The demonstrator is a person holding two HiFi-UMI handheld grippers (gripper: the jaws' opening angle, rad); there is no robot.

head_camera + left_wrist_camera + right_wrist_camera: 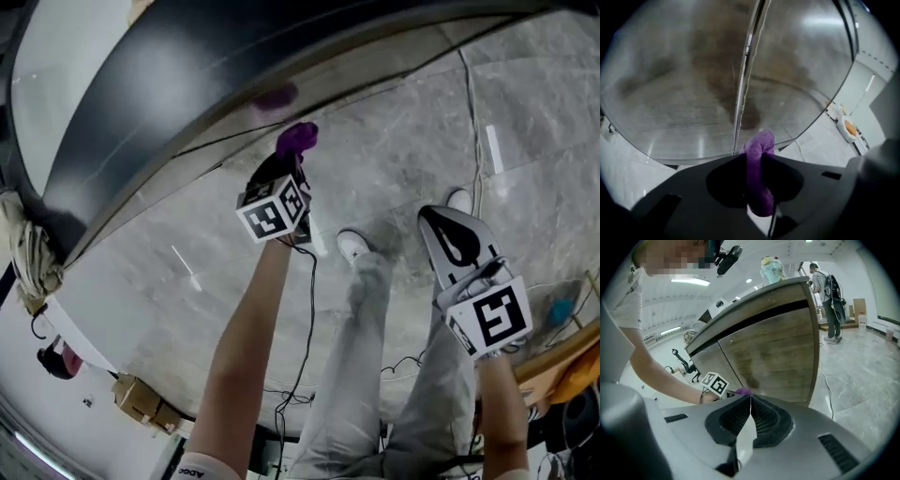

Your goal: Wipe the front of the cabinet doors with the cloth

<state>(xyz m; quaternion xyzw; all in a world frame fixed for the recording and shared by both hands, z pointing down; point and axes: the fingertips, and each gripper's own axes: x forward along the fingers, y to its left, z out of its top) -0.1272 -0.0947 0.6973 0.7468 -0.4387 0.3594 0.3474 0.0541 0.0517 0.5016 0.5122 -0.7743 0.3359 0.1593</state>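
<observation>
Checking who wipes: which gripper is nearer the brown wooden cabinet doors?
Left. The left gripper, shut on the purple terry cloth, is close before the cabinet doors; the right gripper hangs farther back, shut and empty.

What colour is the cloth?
Purple; the cloth shows best in the left gripper view.

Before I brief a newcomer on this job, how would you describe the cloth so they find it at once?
Find the big wood-grain cabinet, then the vertical seam down its front. Low beside that seam the left claw is shut on the cloth: a small fuzzy wad, the only purple object there.
</observation>
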